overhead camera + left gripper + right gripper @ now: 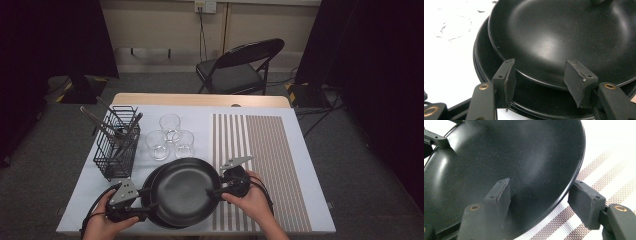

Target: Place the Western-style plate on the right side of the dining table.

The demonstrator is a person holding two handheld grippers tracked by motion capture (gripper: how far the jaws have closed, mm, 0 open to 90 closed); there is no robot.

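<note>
The left gripper (537, 83) stands with jaws apart astride the near rim of the upper round black plate (564, 37), gripping nothing. The right gripper (544, 205) likewise gapes across that plate's opposite rim. The plate lies tilted on a second black plate (486, 65), beside the striped brown-and-white mat (260, 145), three clear glasses (170, 137) and black wire basket (117, 145).

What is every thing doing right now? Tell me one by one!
Top black plate: tilted, stacked on another black plate.
Lower black plate: flat on the table.
Left gripper: open, jaws either side of the top plate's rim.
Right gripper: open, jaws astride the top plate's rim.
Three glasses: upright, empty.
Wire basket: upright, holding utensils.
Folding chair: unfolded, empty.
</note>
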